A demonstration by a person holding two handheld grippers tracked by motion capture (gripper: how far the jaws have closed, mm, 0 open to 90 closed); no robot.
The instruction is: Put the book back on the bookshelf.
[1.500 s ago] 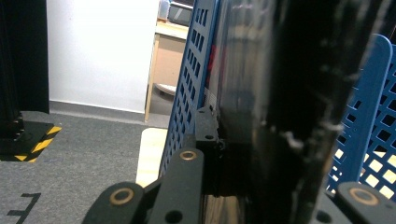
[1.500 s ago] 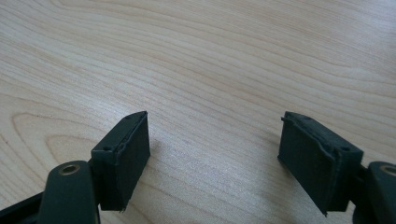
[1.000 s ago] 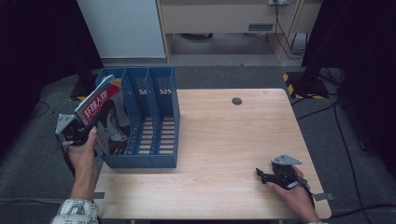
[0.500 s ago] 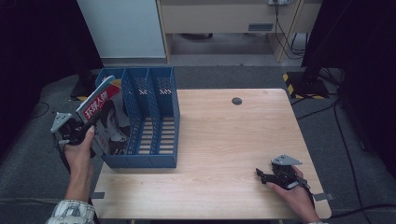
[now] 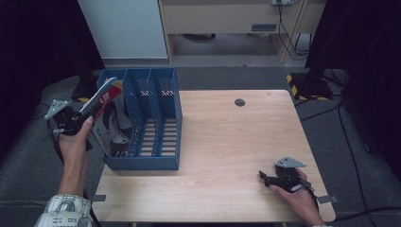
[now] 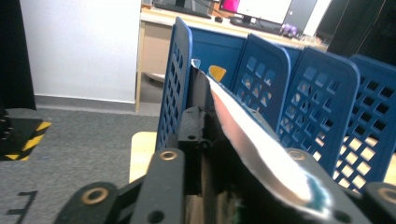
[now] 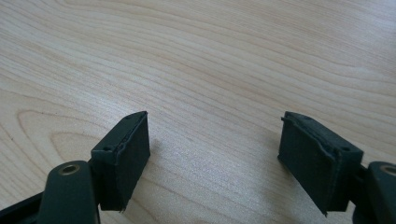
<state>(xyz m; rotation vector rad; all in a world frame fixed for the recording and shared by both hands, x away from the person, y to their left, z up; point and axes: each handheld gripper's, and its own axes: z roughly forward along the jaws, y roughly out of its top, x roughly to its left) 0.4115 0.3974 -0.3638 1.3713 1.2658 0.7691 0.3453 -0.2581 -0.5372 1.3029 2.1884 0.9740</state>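
Beyond my wooden table [image 5: 227, 142], which carries a dark round grommet [image 5: 239, 102], stand a white panel [image 5: 125, 28], a beige cabinet [image 5: 222, 19] and a yellow-black striped base [image 5: 302, 85] on grey carpet [image 5: 331, 137].

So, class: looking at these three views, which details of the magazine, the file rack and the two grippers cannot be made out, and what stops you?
- Magazine cover text: too small in the high view, blurred in the left gripper view.
- Magazine's lower edge: hidden by the blue file rack wall.
- Left gripper pads: hidden behind the magazine; whether they still press it is unclear as the jaws have just been opening.
- Right gripper body: cut off by the bottom edge.
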